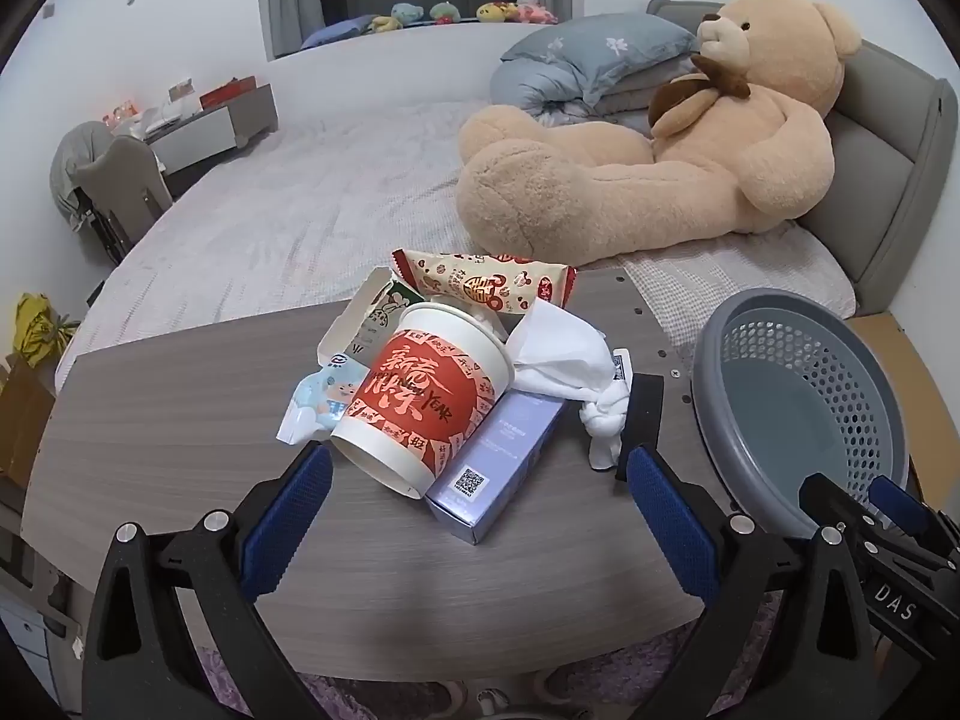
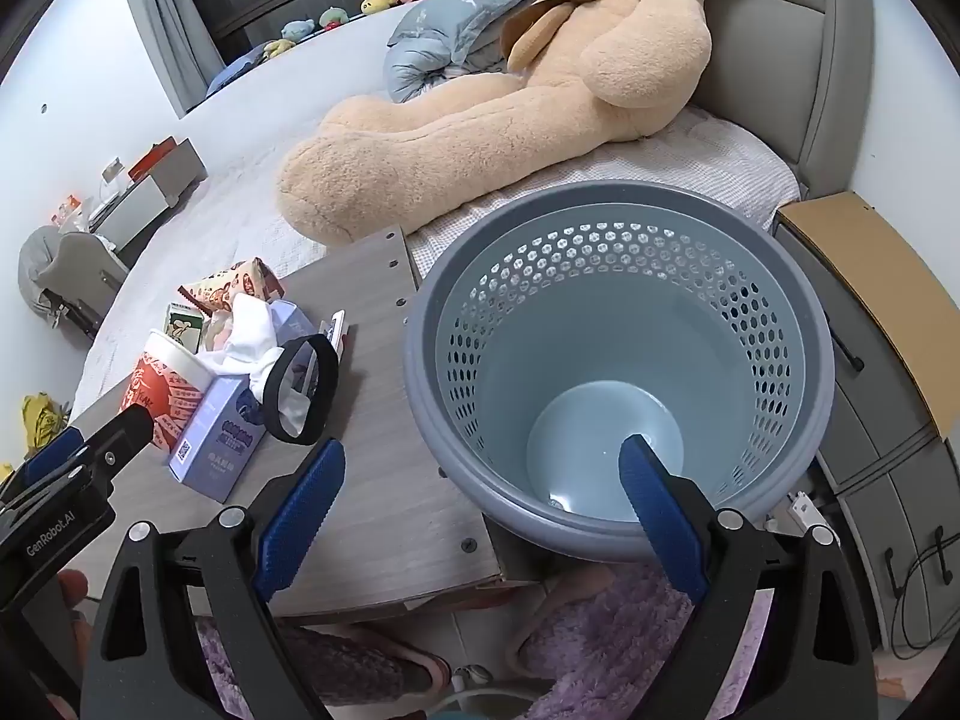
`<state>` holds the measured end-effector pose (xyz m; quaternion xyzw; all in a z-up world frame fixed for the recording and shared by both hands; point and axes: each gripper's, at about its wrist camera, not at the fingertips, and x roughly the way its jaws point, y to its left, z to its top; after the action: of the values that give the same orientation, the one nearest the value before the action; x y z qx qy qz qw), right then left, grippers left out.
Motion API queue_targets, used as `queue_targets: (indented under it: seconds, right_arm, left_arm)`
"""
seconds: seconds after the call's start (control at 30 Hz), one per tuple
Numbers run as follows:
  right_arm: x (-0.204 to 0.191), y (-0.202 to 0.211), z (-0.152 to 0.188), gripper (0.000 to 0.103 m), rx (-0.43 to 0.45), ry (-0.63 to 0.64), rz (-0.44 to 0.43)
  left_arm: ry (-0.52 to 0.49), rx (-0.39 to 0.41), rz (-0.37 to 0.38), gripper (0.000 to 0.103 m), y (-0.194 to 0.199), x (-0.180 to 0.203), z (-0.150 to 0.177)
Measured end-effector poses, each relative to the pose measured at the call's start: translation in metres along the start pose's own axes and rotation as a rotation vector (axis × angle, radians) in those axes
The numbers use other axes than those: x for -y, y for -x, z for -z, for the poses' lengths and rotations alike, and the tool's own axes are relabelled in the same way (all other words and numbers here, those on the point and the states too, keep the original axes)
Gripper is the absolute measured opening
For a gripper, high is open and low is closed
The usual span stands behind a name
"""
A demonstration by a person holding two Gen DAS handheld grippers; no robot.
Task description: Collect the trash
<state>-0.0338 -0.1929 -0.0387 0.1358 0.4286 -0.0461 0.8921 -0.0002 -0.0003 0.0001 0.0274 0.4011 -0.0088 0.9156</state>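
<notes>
Your left hand-held gripper gapes wide at the tipped red-and-white paper cup on the grey wood-grain bench, while your right hand-held gripper, wide and empty, hovers over the grey perforated plastic basket meant for trash.

A big tan teddy bear lies on the bed beyond the wood-grain counter, its head against the grey headboard at the right. Blue-grey pillows sit behind its legs. Small plush toys line the far window sill. A grey chair stands at the left, a yellow bag nearer
</notes>
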Motion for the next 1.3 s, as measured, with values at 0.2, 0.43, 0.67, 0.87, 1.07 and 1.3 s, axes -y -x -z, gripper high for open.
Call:
queue_targets:
  seconds: [0.2, 0.43, 0.67, 0.87, 1.07, 1.3]
  right_arm:
    - [-0.001, 0.002, 0.001, 0.088, 0.001, 0.001, 0.002]
    - [0.001, -0.002, 0.001, 0.088, 0.003, 0.003, 0.009]
    - [-0.006, 0.004, 0.001, 0.088, 0.005, 0.007, 0.008]
    - [-0.006, 0.005, 0.001, 0.088, 0.014, 0.03, 0.016]
    - [-0.008, 0.008, 0.001, 0.088, 0.031, 0.051, 0.038]
    - [-0.011, 0.012, 0.0, 0.088, 0.055, 0.072, 0.065]
  left_arm:
    - [-0.004, -0.002, 0.004, 0.097, 0.0, 0.0, -0.001]
    - [-0.005, 0.0, 0.004, 0.097, 0.004, -0.006, -0.004]
    - [-0.011, 0.004, 0.0, 0.097, 0.008, -0.005, 0.0]
    - [-0.009, 0.006, -0.005, 0.097, 0.005, -0.006, 0.003]
    - [-0.018, 0.009, -0.011, 0.097, 0.004, -0.003, 0.004]
    - [-0.017, 0.016, -0.01, 0.097, 0.006, -0.002, 0.005]
